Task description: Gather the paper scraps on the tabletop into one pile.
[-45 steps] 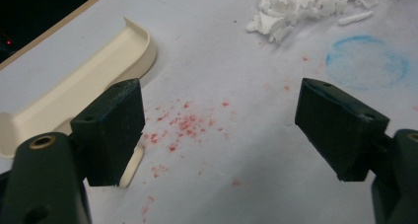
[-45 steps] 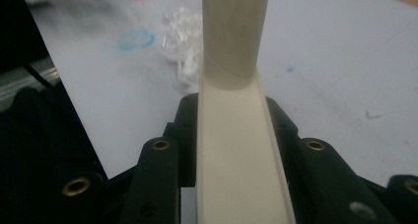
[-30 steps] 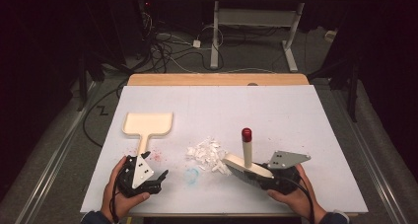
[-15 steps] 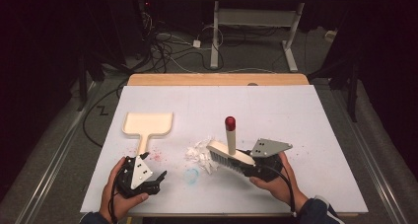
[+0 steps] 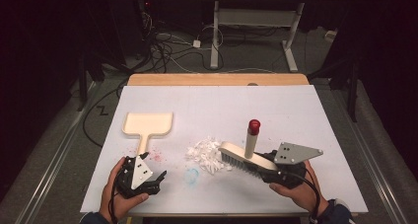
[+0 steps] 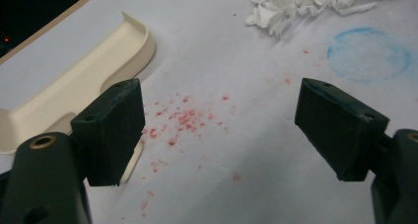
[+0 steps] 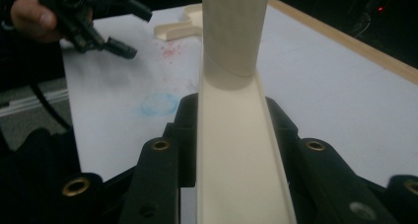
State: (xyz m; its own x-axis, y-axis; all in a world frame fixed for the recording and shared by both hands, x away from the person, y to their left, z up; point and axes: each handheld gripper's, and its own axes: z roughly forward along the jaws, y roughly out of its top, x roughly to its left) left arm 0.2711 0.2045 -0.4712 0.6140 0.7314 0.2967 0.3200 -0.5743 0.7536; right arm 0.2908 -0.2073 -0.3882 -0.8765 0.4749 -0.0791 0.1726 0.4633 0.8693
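My right gripper (image 5: 276,168) is shut on the cream back of a hand brush (image 5: 245,157), whose upright handle ends in a red knob (image 5: 254,126). In the right gripper view the brush back (image 7: 236,155) runs between both jaws. The bristles sit against the right side of a pile of white paper scraps (image 5: 206,153). A cream dustpan (image 5: 147,125) lies flat at the left, handle toward me. My left gripper (image 5: 154,177) rests on the table below the dustpan, open, nothing between its fingers; its own view shows the dustpan (image 6: 74,95) and the scraps (image 6: 305,2).
The white table sheet (image 5: 222,105) carries red specks (image 6: 182,120) and a blue ring stain (image 6: 368,54) near the left gripper. A wooden table edge (image 5: 217,79) runs along the back. Cables and desk legs stand on the dark floor beyond.
My right gripper carried the brush left toward the scraps, then lifted slightly. The brush head now sits at the pile's right side. The left gripper stayed put.
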